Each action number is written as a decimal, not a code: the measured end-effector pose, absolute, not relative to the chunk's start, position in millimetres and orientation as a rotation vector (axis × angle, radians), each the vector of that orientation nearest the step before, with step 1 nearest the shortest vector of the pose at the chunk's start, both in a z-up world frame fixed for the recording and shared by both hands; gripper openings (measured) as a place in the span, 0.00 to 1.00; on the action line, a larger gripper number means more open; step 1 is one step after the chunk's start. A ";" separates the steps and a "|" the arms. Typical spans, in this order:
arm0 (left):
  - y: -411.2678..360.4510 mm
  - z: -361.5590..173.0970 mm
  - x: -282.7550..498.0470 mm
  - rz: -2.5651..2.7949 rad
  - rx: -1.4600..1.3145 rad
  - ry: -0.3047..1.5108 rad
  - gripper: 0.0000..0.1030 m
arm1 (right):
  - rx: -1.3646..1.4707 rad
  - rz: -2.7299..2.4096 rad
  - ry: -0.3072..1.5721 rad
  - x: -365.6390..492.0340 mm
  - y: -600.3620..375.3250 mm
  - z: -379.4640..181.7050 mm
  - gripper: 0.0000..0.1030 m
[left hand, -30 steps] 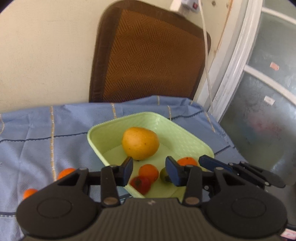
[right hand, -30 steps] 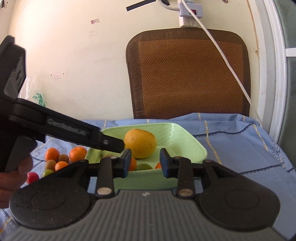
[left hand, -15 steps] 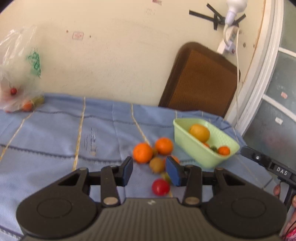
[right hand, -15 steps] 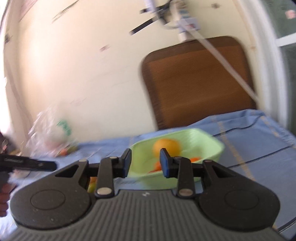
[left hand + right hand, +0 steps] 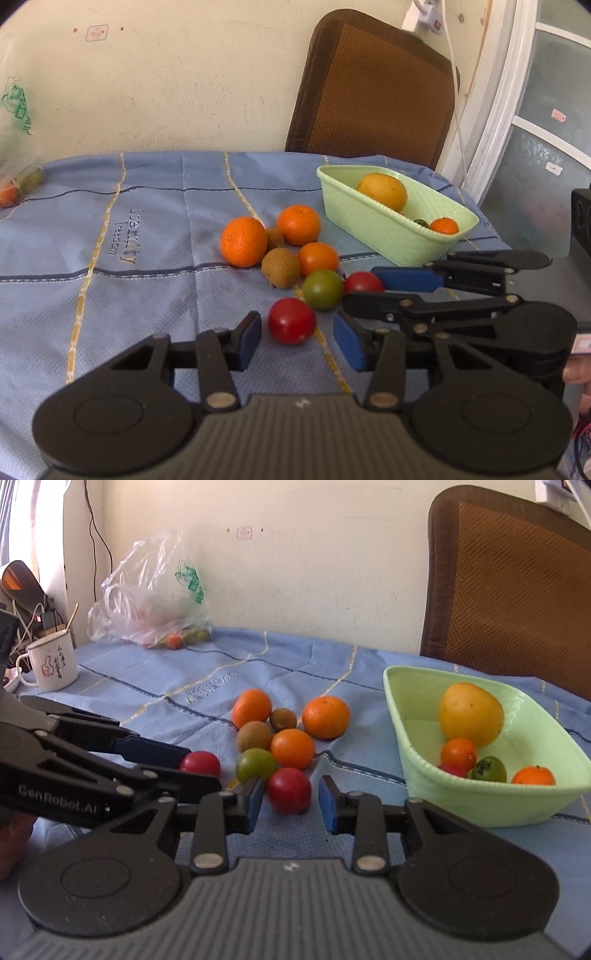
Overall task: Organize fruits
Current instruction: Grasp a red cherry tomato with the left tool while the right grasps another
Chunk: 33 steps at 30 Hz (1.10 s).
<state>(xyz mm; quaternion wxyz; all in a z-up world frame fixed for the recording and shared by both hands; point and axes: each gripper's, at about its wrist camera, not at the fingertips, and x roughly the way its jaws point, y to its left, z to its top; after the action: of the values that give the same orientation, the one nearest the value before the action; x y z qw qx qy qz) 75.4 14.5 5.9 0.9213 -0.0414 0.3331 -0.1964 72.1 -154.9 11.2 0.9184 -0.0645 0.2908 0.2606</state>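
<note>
A cluster of loose fruit lies on the blue cloth: oranges (image 5: 243, 242), kiwis (image 5: 280, 267), a green tomato (image 5: 322, 288) and two red tomatoes. My left gripper (image 5: 297, 341) is open with one red tomato (image 5: 291, 320) between its fingertips. My right gripper (image 5: 290, 805) is open around the other red tomato (image 5: 289, 790), also seen in the left wrist view (image 5: 364, 282). The green basket (image 5: 491, 794) holds a mango (image 5: 471, 714) and several small fruits.
A plastic bag with fruit (image 5: 159, 602) lies at the back by the wall. A white mug (image 5: 50, 661) stands at the far left. A brown chair back (image 5: 517, 587) rises behind the basket. The window frame (image 5: 498, 110) is to the right.
Both grippers have swung left from over the basket and dropped low to the loose fruit, each now straddling a red tomato.
</note>
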 end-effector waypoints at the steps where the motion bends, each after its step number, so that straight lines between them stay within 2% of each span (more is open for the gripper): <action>1: 14.2 5.7 76.2 -0.400 -0.083 0.684 0.42 | -0.134 0.535 0.608 73.0 -154.5 9.4 0.34; 3: 13.6 5.2 77.9 -0.383 -0.077 0.682 0.36 | -0.127 0.538 0.601 70.3 -156.5 10.5 0.29; 4: 13.6 5.0 78.8 -0.377 -0.075 0.682 0.28 | -0.125 0.535 0.600 68.5 -157.5 10.7 0.28; 11: 8.8 10.2 54.3 -0.429 -0.104 0.667 0.28 | -0.086 0.486 0.563 31.4 -177.2 15.0 0.28; 18: -29.3 13.1 12.8 -0.531 -0.027 0.634 0.28 | -0.044 0.387 0.542 -21.4 -204.3 13.2 0.28; 25: -58.6 4.9 0.4 -0.559 0.029 0.642 0.28 | -0.049 0.339 0.548 -38.0 -215.2 7.7 0.28; 28: -63.3 2.9 -2.9 -0.539 0.062 0.636 0.31 | -0.050 0.332 0.556 -37.8 -214.8 4.8 0.29; 30: -63.2 4.6 -5.8 -0.525 0.076 0.630 0.36 | -0.057 0.327 0.553 -40.1 -214.0 4.7 0.29; 33: -62.8 5.5 -10.3 -0.526 0.083 0.632 0.36 | -0.061 0.324 0.546 -44.9 -215.1 4.5 0.29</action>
<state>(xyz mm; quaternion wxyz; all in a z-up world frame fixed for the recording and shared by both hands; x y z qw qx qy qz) -10.3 -62.8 5.5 0.9158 0.0403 0.3072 -0.2555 -44.9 -215.1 4.5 0.9496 -0.0298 0.2683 0.1593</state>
